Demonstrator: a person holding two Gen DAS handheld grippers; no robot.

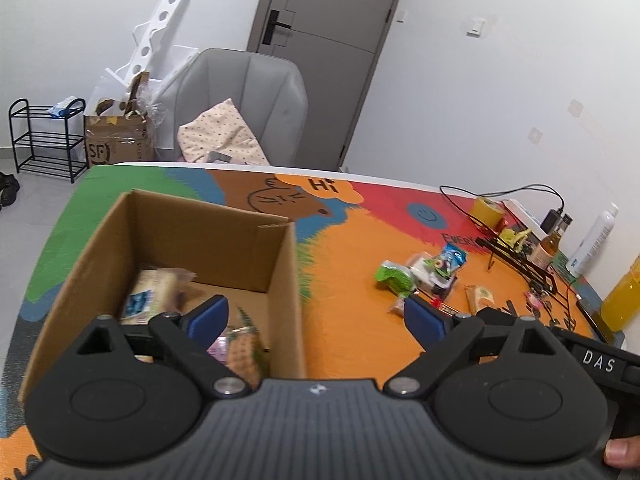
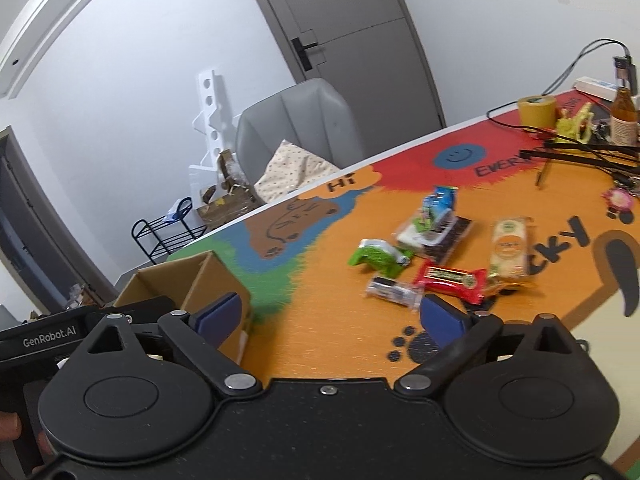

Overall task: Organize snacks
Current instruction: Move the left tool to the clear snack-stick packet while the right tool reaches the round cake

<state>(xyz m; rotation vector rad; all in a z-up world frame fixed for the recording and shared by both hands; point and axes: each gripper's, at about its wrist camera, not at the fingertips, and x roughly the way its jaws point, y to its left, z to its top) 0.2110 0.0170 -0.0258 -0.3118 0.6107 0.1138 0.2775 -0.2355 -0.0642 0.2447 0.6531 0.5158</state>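
Left wrist view: the left gripper (image 1: 316,316) hangs tilted down over the near right wall of an open cardboard box (image 1: 100,248), jaws wide apart and empty, with several wrapped snacks (image 1: 152,300) already lying inside, which suggests the box is where the snacks are being gathered. Right wrist view: the right gripper (image 2: 330,316), jaws also spread and holding nothing, angles down toward a loose cluster of snack packets (image 2: 420,248) on the colourful table (image 2: 340,344), the red-wrapped bar (image 2: 452,278) nearest its right finger, likely the next pick.
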